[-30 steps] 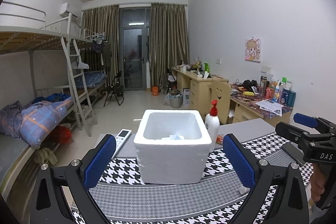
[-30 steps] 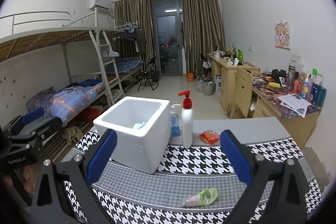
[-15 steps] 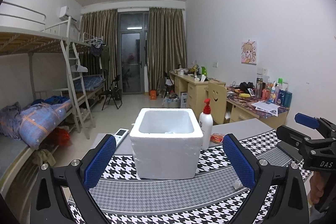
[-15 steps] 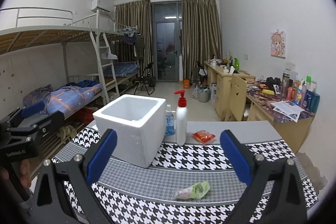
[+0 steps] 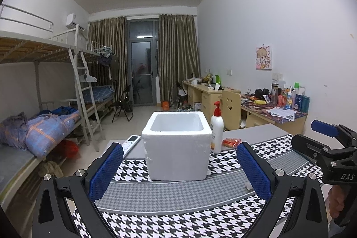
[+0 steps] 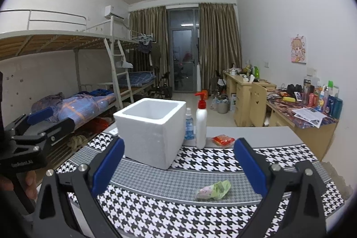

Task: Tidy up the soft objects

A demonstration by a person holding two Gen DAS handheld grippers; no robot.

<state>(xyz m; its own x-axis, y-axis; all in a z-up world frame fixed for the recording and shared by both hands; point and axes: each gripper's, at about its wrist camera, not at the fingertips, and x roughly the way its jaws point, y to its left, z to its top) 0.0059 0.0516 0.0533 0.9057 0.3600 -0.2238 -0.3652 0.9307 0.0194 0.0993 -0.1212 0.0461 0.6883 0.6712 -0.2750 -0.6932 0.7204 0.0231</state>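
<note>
Right wrist view shows the empty, wide-open right gripper, now lower and nearer, framing a crumpled green-and-pink soft wrapper between its jaws, ready for pickup; the left gripper gapes too.

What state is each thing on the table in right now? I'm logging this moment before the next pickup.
left gripper: open, empty.
right gripper: open, empty.
foam box: upright, top open; inside hidden from here.
green-and-pink soft packet: lying loose on the mat, ungripped.
pump bottle: upright beside the box.
small blue bottle: upright, partly behind the box.
orange packet: lying flat.
</note>
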